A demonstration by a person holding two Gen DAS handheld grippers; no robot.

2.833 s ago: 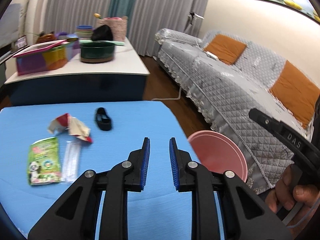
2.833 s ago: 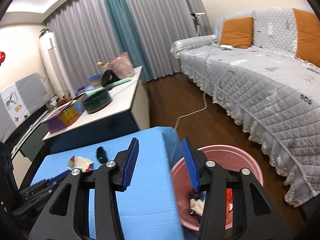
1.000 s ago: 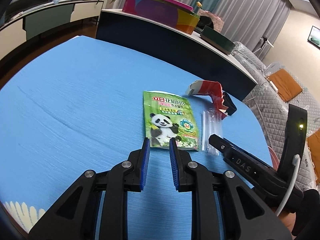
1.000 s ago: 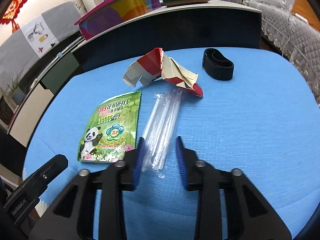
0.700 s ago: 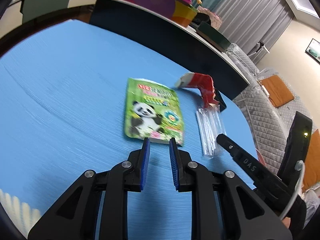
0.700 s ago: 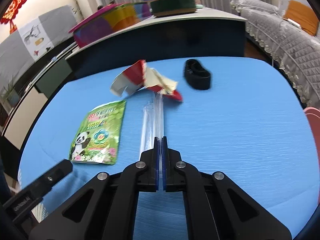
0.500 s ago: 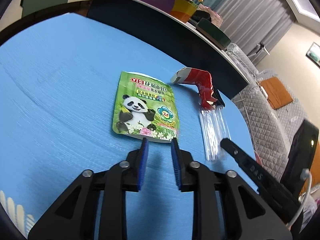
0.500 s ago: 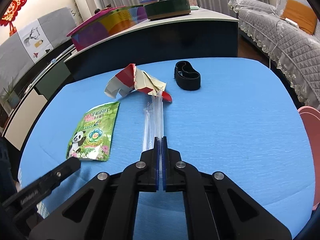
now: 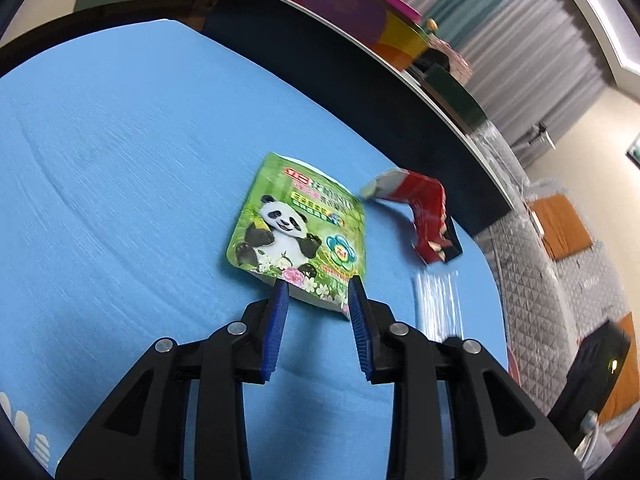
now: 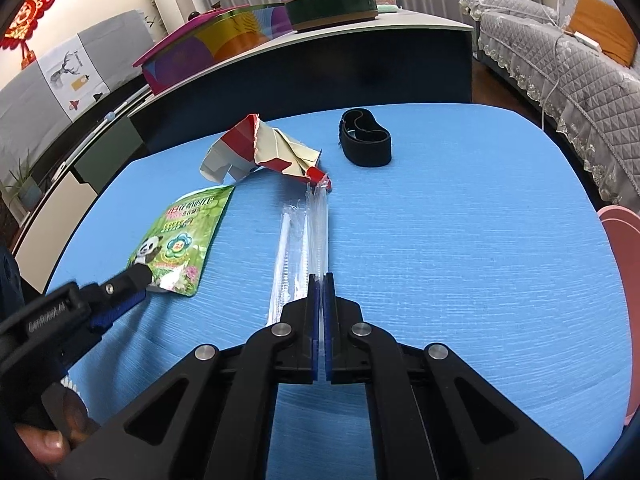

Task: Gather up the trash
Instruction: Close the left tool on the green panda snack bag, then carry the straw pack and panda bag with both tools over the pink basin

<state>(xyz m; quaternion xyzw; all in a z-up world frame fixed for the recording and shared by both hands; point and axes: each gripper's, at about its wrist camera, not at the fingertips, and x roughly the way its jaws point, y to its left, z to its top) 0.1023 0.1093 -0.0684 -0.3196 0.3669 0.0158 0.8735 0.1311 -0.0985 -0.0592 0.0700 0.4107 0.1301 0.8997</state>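
A green panda pouch (image 9: 304, 232) lies flat on the blue table (image 9: 120, 184). My left gripper (image 9: 318, 286) is open, its blue pads on either side of the pouch's near edge. It shows in the right wrist view (image 10: 136, 276) at the pouch (image 10: 180, 240). My right gripper (image 10: 319, 278) is shut on a clear plastic sleeve of straws (image 10: 308, 232), whose far end rests by a torn red and cream carton (image 10: 260, 152). The sleeve (image 9: 438, 304) and carton (image 9: 420, 208) also show in the left wrist view.
A black band (image 10: 366, 142) lies at the table's far side. A pink bin rim (image 10: 624, 280) stands off the right edge. A dark counter (image 10: 320, 60) with colourful boxes runs behind the table. A grey sofa (image 10: 560, 60) is at the right.
My left gripper has opened and moved up to the pouch's near edge. My right gripper stays shut on the straw sleeve, little moved.
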